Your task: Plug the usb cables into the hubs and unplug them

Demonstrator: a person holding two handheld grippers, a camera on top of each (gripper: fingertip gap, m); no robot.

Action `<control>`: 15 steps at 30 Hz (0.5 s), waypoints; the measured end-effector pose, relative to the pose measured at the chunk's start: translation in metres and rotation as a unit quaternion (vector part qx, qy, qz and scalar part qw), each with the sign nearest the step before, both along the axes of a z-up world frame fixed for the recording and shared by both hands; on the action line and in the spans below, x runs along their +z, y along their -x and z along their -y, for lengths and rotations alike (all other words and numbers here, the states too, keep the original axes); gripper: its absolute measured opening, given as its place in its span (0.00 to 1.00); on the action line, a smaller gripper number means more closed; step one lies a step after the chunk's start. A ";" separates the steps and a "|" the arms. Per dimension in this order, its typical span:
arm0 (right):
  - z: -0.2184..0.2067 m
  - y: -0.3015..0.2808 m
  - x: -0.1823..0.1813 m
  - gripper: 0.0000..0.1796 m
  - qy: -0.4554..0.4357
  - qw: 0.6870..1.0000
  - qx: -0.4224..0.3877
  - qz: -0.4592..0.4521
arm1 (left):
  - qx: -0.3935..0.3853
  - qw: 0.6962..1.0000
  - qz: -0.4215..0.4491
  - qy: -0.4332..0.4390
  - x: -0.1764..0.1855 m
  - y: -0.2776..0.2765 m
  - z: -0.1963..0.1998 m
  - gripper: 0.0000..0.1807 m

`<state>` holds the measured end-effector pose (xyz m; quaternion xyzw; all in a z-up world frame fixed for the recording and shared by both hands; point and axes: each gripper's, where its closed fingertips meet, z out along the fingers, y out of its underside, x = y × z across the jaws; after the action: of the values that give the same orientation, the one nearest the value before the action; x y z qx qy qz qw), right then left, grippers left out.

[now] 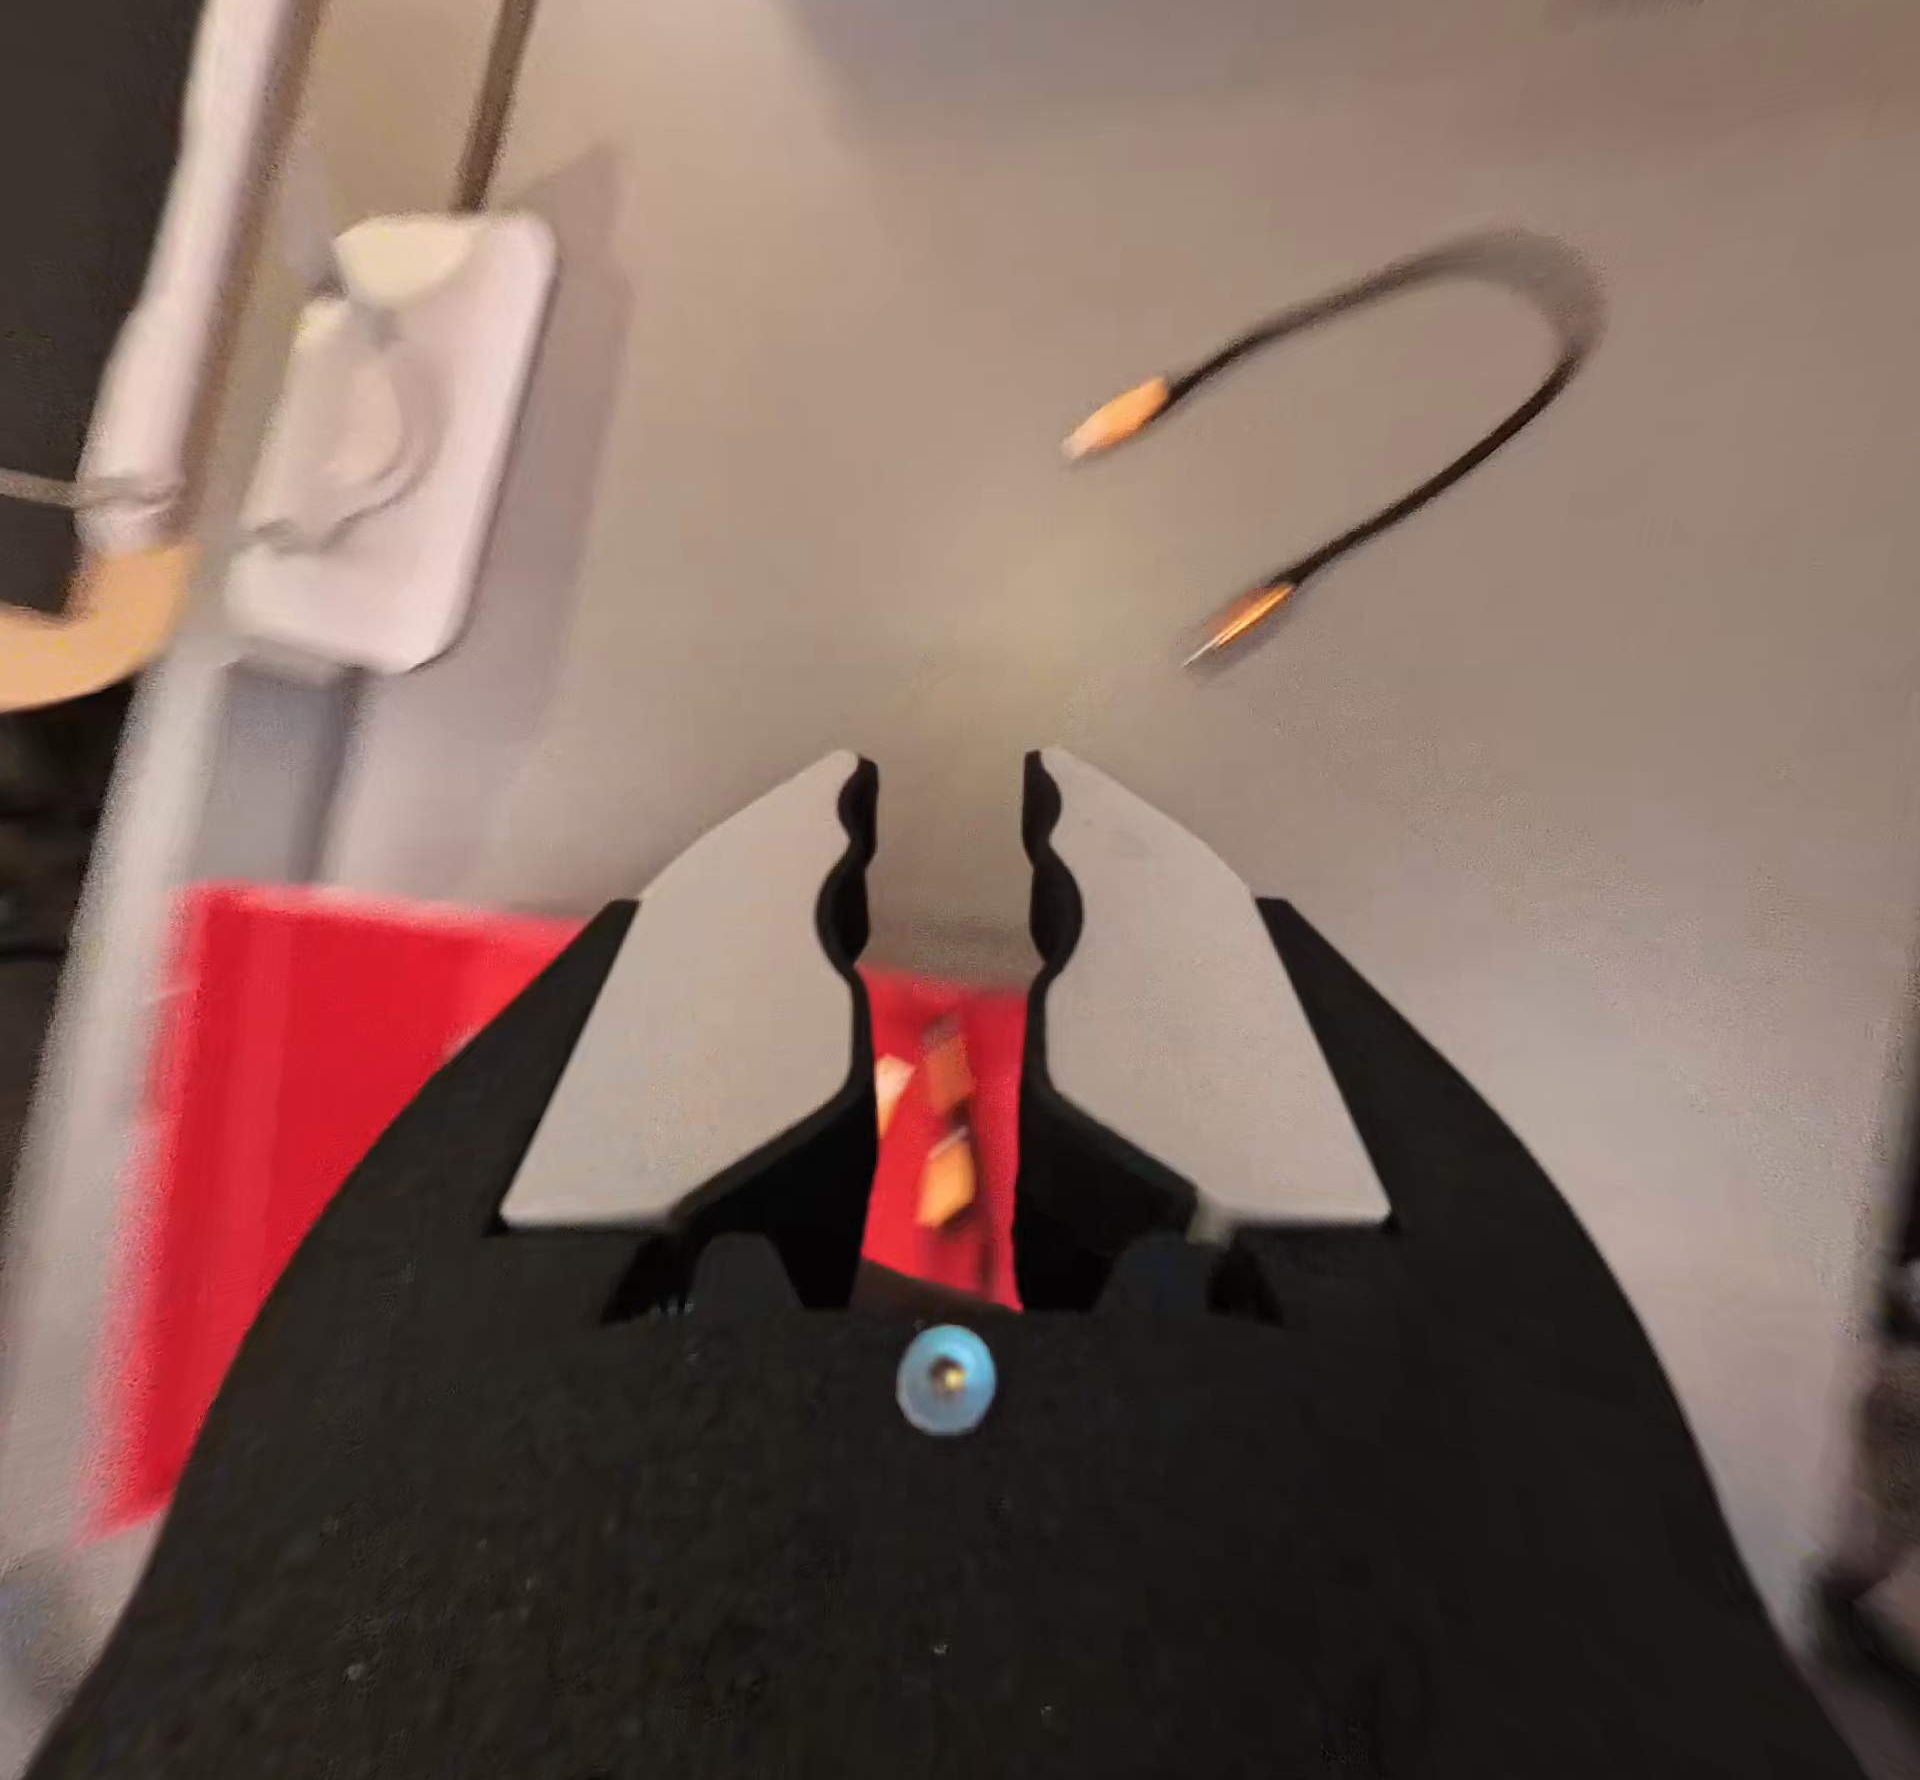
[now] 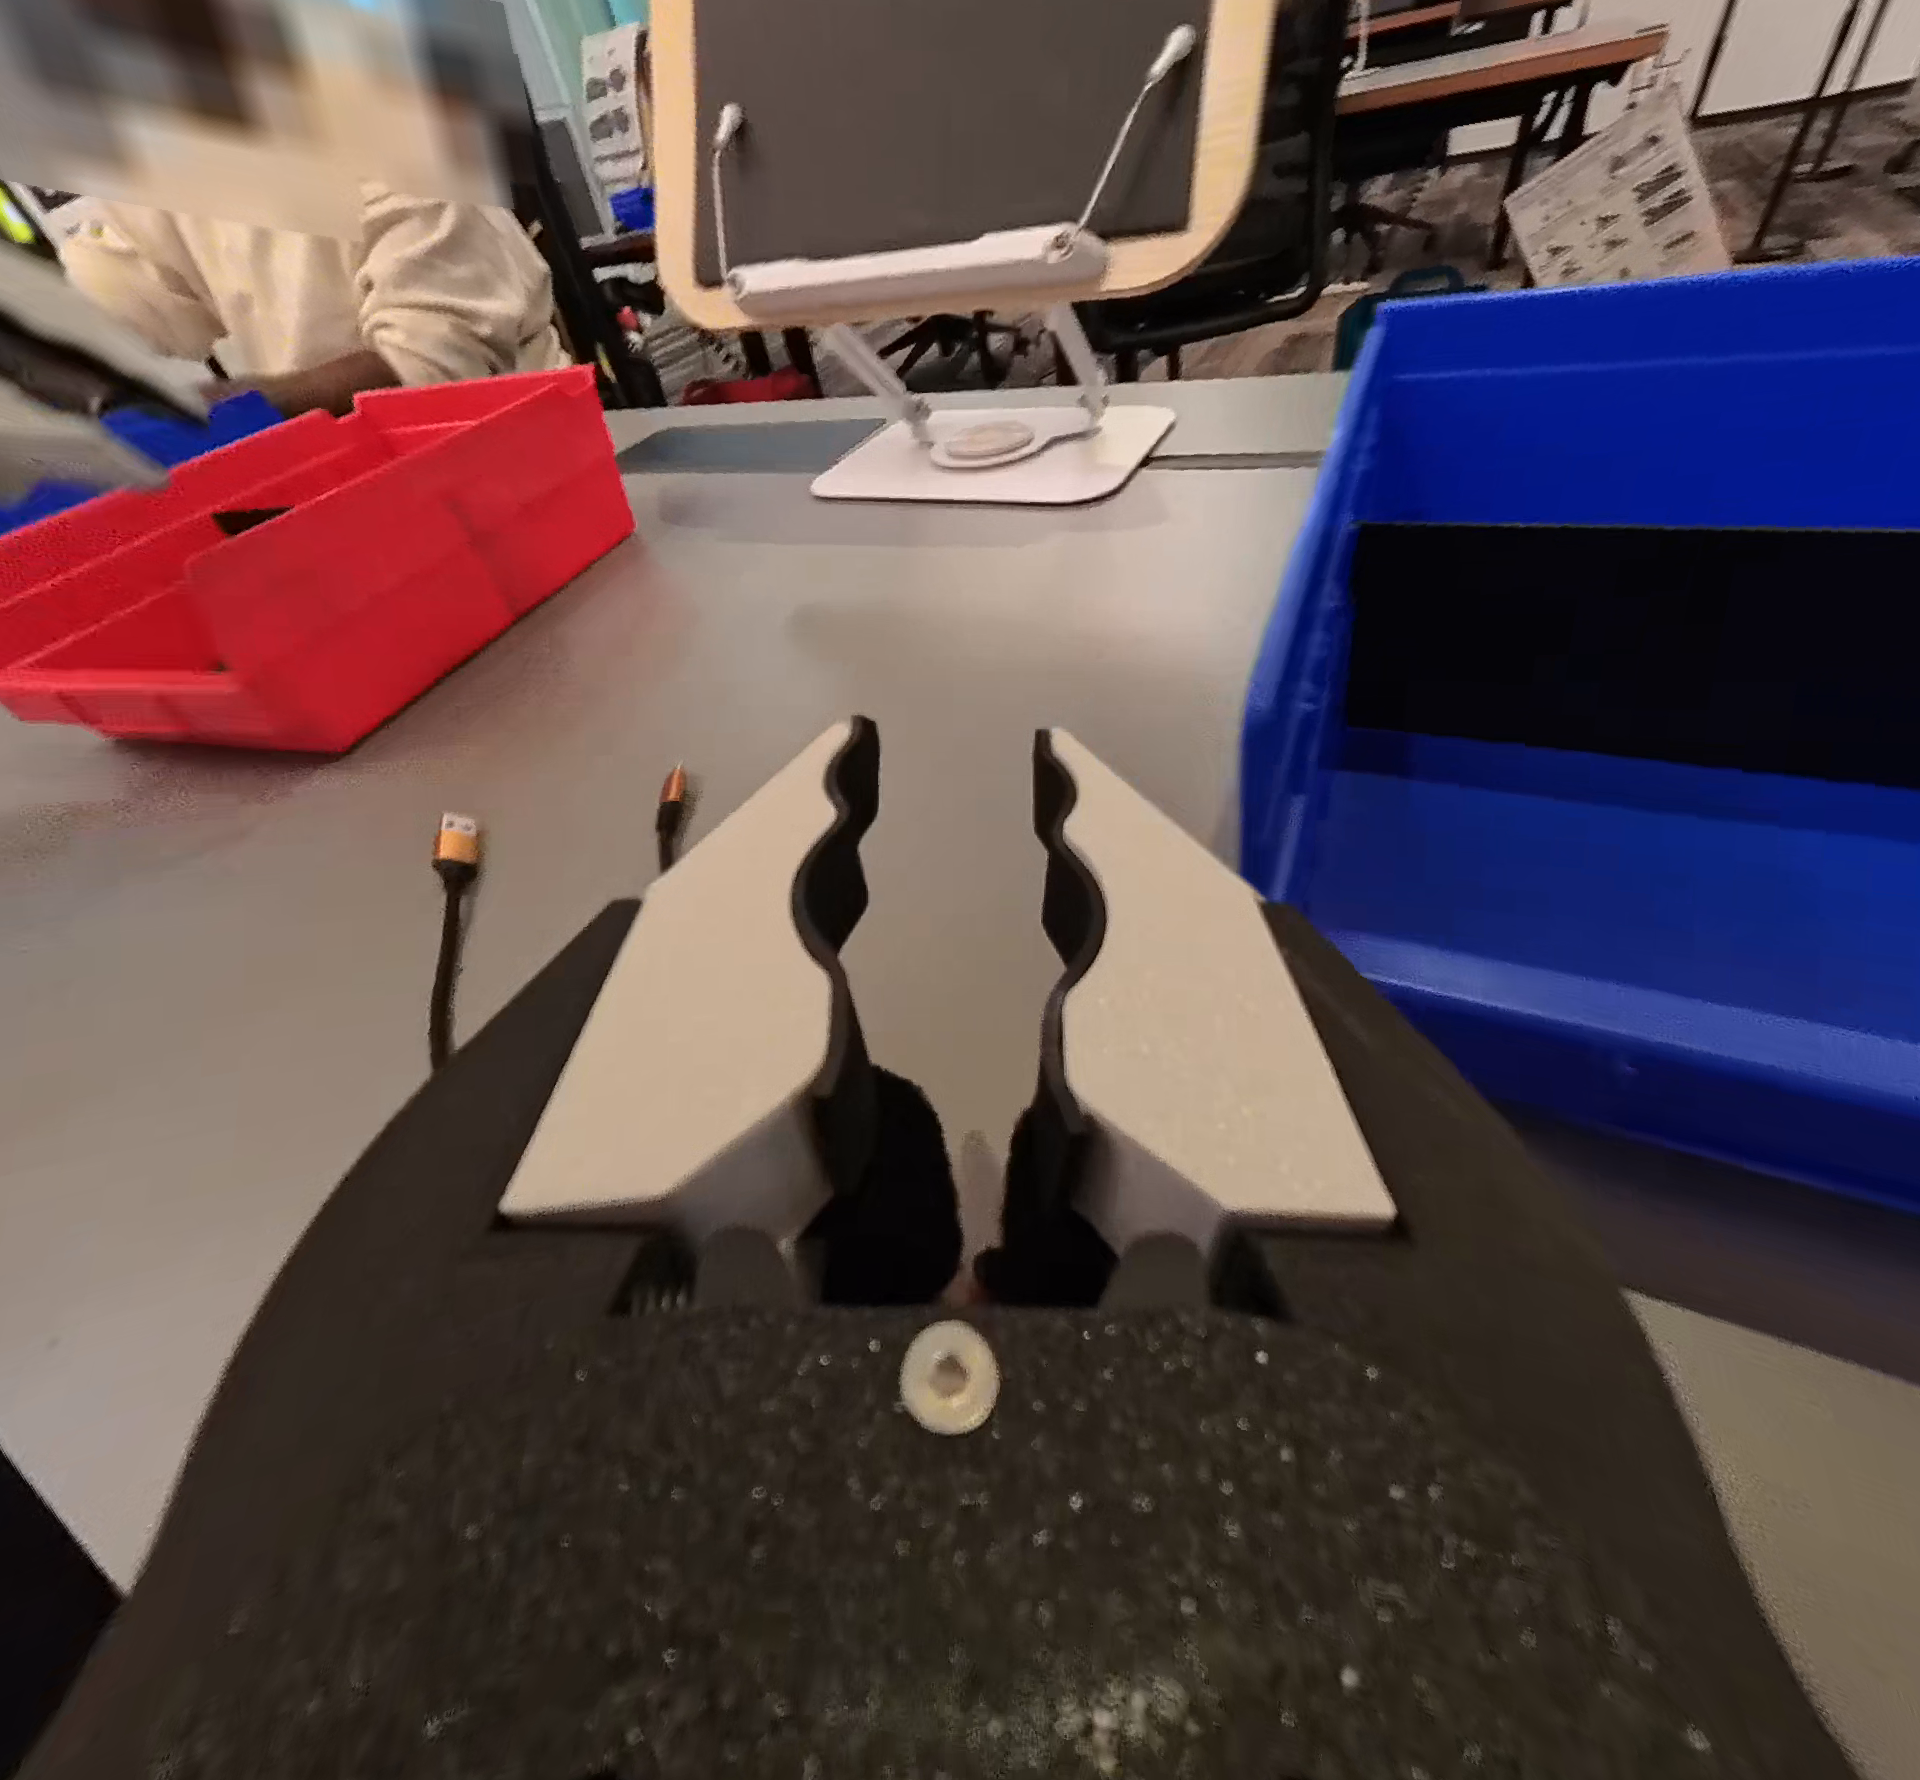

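Both the left gripper [image 1: 951, 769] and right gripper [image 2: 956, 738] show fingers slightly parted and empty, while the short usb cable [image 1: 1496, 400] lies curled on the counter [image 1: 935, 380] upper right, where its slim plugs could skid from a hurried pinch.

An office-like workroom set up for bench work. The grey worktop [image 2: 935, 608] carries a red divided tray [image 2: 312, 567], a blue storage bin [image 2: 1558, 951] and a tablet stand [image 2: 997, 452]. Behind it stand more desks [image 2: 1496, 68], office chairs [image 2: 1299, 203], carpet flooring, posted sheets, and a person [image 2: 416, 286] working alongside.
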<state>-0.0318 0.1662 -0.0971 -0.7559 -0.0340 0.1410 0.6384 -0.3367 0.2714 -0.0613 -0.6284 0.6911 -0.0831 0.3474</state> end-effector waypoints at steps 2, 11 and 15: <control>-0.001 0.009 -0.004 0.16 0.006 1.000 0.015 0.006 | 0.020 0.994 -0.091 -0.063 0.002 0.039 -0.053 0.13; -0.003 0.021 -0.011 0.16 0.019 0.999 0.031 0.024 | 0.080 0.937 -0.337 0.049 -0.059 0.145 -0.174 0.21; -0.002 0.019 -0.012 0.16 0.022 0.999 0.029 0.019 | 0.095 0.914 -0.380 0.103 -0.095 0.163 -0.187 0.23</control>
<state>-0.0507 0.1682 -0.1095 -0.7713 -0.0646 0.1458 0.6162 -0.4995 0.4582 -0.1563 -0.7074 0.6957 0.1247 -0.0019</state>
